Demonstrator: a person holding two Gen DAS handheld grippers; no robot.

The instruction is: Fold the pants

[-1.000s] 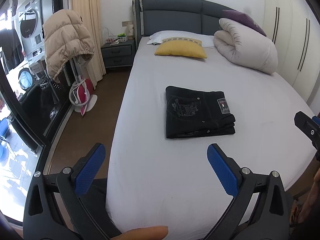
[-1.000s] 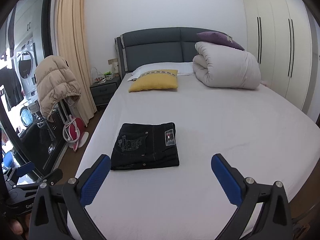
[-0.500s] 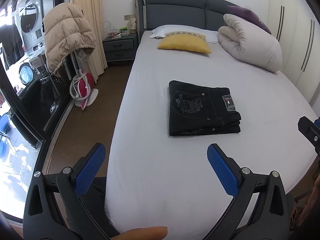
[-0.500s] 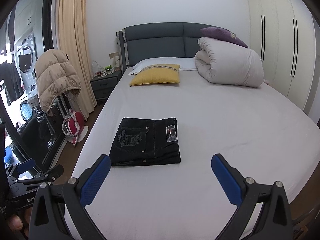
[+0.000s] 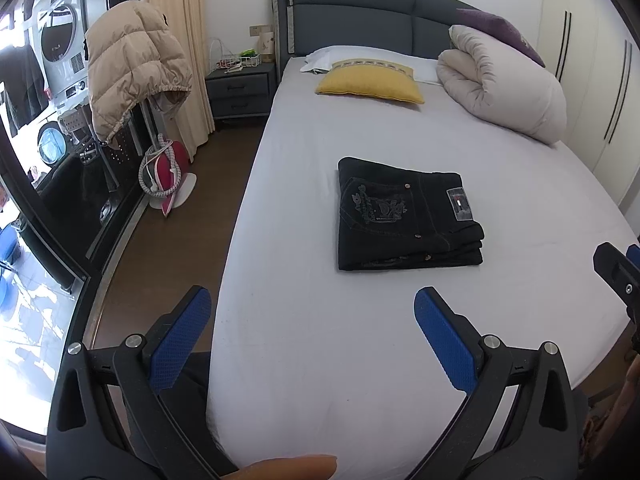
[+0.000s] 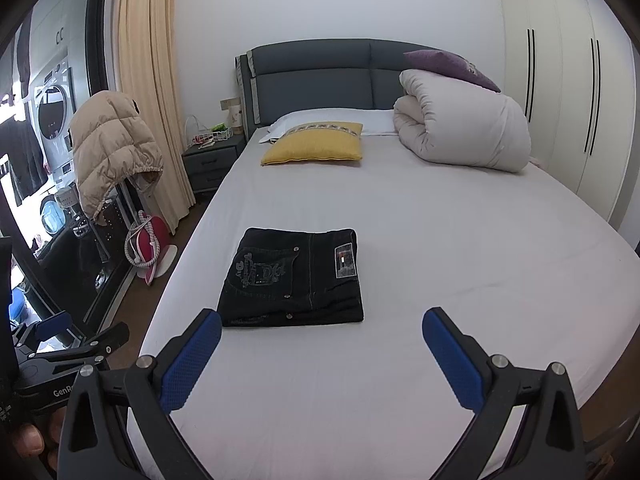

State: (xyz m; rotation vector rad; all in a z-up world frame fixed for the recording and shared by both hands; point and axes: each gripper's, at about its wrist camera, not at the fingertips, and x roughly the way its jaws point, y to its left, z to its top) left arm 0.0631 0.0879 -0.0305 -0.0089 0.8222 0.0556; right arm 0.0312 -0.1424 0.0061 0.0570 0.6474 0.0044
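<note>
A: Left gripper [image 5: 312, 320], what's it doing?
B: Spread wide, holding nothing. Folded pants [image 5: 408, 216] lie on the bed [image 5: 304, 168], at its one o'clock.
A: Right gripper [image 6: 322, 342]?
B: Wide apart too, empty, pants at eleven o'clock.

Daylight floods my two wrist views from the glass door [image 5: 48, 208] at left, where the outdoors blows out to white glare. The white bed sheet [image 5: 400, 320] reads evenly bright, with only a thin soft shadow under the folded black pants [image 5: 404, 220], whose dark cloth swallows detail. Fisheye distortion bows the wardrobe [image 6: 568, 120] and curtain [image 6: 148, 100], and black vignetting rounds every corner. Focus stays sharp throughout.
</note>
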